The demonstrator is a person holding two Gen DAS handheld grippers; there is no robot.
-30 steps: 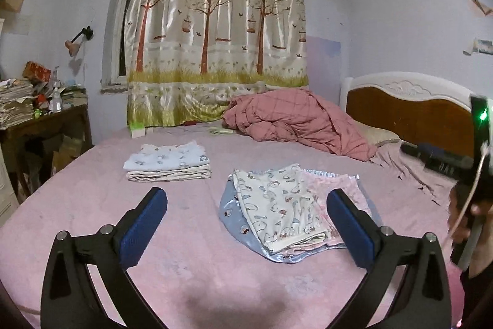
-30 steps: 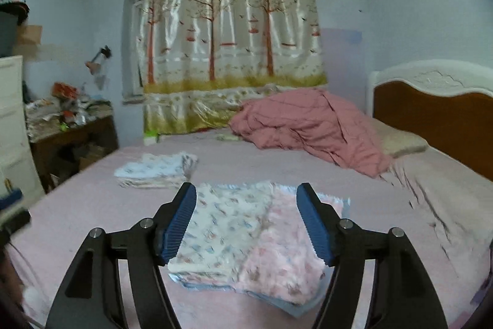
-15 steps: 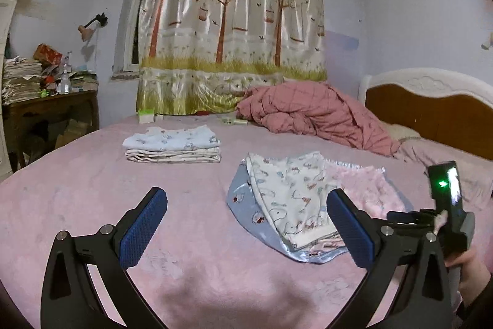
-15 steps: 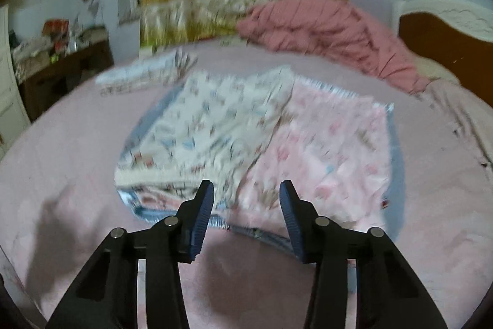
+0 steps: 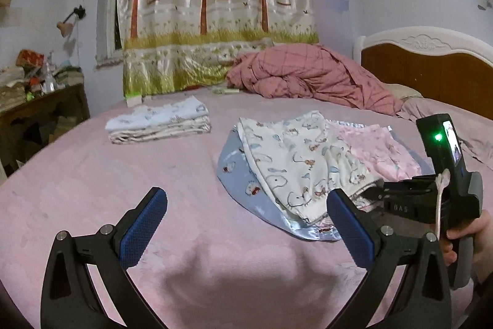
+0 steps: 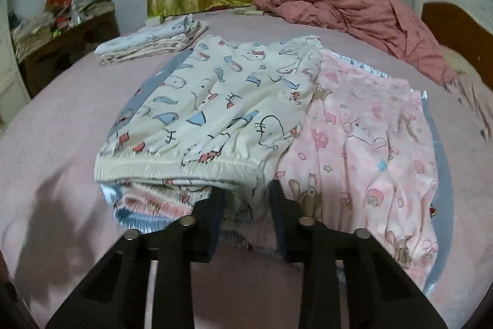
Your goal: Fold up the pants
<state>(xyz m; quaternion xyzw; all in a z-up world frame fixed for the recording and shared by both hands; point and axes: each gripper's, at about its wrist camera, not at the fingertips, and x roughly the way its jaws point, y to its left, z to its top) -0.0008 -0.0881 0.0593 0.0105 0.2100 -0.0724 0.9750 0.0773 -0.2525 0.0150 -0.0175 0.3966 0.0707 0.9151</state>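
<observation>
Several cotton pants lie spread mid-bed: cream cartoon-print pants on top, pink rabbit-print pants beside. We judge one folded printed stack finished, these pending. Our right gripper stands narrowed around the cream waistband, grip uncertain; our left gripper hangs wide, apart.

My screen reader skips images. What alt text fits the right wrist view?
The right gripper reaches the near waistband edge of cream cartoon-print pants lying over pink pants on a pink bed. Folded clothes lie behind.
</observation>
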